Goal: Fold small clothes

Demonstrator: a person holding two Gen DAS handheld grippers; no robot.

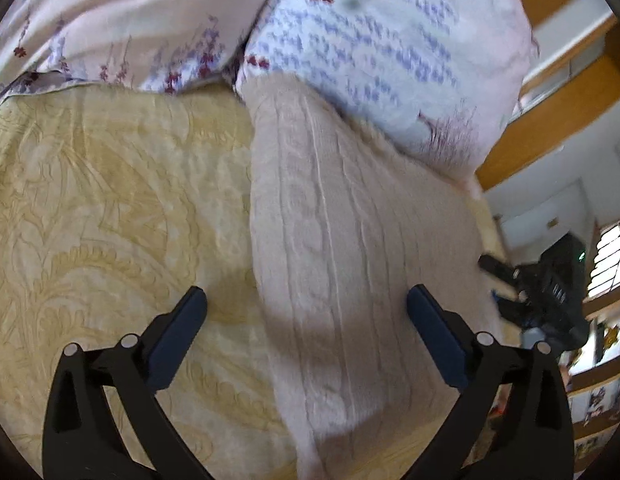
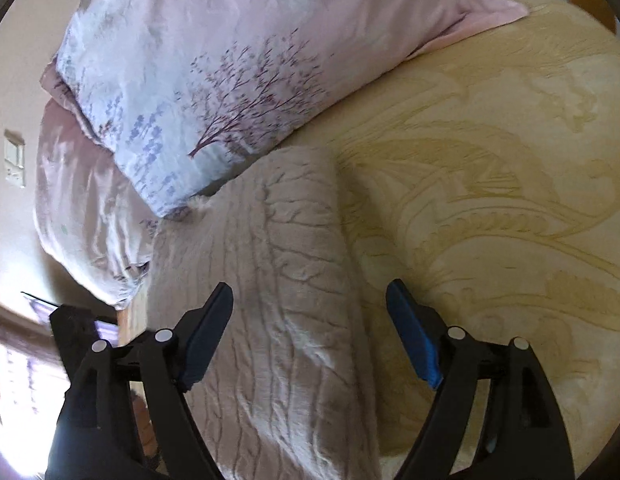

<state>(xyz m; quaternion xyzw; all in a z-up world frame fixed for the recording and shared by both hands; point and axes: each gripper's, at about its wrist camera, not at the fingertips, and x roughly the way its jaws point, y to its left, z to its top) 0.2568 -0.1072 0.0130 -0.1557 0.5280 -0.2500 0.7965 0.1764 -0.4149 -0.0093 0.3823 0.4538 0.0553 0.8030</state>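
While both hand-held grippers hang over the bed, neither grips anything. Left hand-held gripper (image 1: 305, 300): jaws spread wide, nothing pinched; its blue pads (image 1: 177, 340) stand either side of the sweater's left edge, w/ one pad over the bedspread and the other over the knit. Can't tell if the pads touch the fabric. Right hand-held gripper (image 2: 310, 300): also wide apart, empty, pads (image 2: 414, 340) straddling the sweater's right edge.

Sweater (image 1: 350, 240): pale beige cable-knit, lying as a long narrow strip on the bed, looks folded lengthwise. Its far end touches or tucks just under the pillows; near end runs out the bottom of both views. In the right wrist view the same sweater (image 2: 277, 280) shows a clean straight fold edge at its far corner, next to the pillow.

Bedspread (image 1: 109, 200): cream-yellow w/ a raised leaf and scroll pattern, seen in both views.

Pillows: one w/ blue and red flower print on pale pink (image 1: 370, 48), a 2nd pinkish one (image 1: 129, 20) beside it. Right wrist view shows a pillow w/ a tree print (image 2: 213, 80) and a shiny pink one (image 2: 89, 208) behind it.

Far right in the left wrist view: the other black gripper shows at the bed's edge, plus wooden shelves (image 1: 558, 120) and a bright window (image 1: 606, 260). A wall switch (image 2: 14, 158) sits at far left in the right wrist view.
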